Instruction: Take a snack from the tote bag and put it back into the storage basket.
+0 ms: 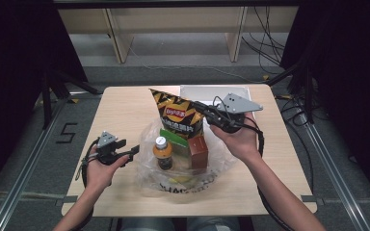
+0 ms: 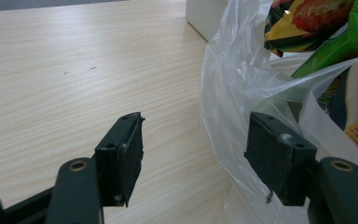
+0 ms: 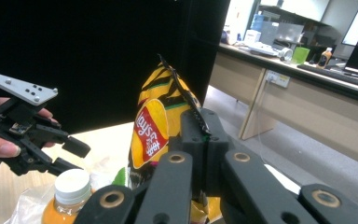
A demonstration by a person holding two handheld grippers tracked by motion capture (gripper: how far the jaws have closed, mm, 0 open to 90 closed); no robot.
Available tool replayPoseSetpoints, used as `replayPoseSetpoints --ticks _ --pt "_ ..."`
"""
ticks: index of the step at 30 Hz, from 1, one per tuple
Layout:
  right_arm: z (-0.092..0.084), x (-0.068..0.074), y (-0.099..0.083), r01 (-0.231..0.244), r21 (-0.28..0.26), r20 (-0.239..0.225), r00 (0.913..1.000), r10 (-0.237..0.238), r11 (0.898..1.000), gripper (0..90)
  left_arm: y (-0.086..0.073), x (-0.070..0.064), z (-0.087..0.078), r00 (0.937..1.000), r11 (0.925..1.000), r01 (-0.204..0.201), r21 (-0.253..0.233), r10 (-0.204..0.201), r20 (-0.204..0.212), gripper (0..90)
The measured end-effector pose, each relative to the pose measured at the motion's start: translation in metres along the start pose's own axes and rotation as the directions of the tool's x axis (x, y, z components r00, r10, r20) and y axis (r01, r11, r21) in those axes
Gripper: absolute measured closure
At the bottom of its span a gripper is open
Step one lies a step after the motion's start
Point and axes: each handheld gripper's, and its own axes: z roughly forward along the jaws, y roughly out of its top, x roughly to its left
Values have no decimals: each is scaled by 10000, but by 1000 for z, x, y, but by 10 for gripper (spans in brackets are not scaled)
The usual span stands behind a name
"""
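A clear plastic bag (image 1: 147, 179) lies open in the middle of the table (image 1: 125, 110). In it stand a yellow-and-black chip bag (image 1: 178, 115), an orange drink bottle (image 1: 163, 153) with a white cap, a brown carton (image 1: 198, 151) and a green packet (image 1: 173, 137). My right gripper (image 1: 197, 107) is shut on the chip bag's (image 3: 151, 130) upper side seam, as the right gripper view (image 3: 204, 135) shows. My left gripper (image 1: 136, 150) is open at the plastic bag's left edge. In the left gripper view the film (image 2: 233, 79) hangs partly between its jaws (image 2: 193, 154), unpressed.
A white box (image 1: 214, 91) lies at the table's back edge, behind the chip bag. Bare wood stretches to the left of the plastic bag (image 2: 74, 70). Dark stands and cables flank the table on both sides.
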Motion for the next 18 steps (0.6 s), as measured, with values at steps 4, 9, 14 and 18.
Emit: replayPoseSetpoints --ticks 4,9,14,18 --pt "-1 0 2 -122 -83 33 9999 122 9999 900 0 0 0 10000 10000 7 1 -7 -2 358" --pt "-2 -1 5 24 -258 150 9999 -21 9997 900 0 -1 0 10000 10000 6 -21 -6 -30 358" --pt "-3 -3 7 59 -365 309 9995 -47 9993 900 -1 -1 1 10000 9999 92 -41 -92 18 357" --pt "-4 -4 10 30 -449 329 9995 -15 9990 900 0 -1 0 10000 10000 -28 -4 28 -22 357"
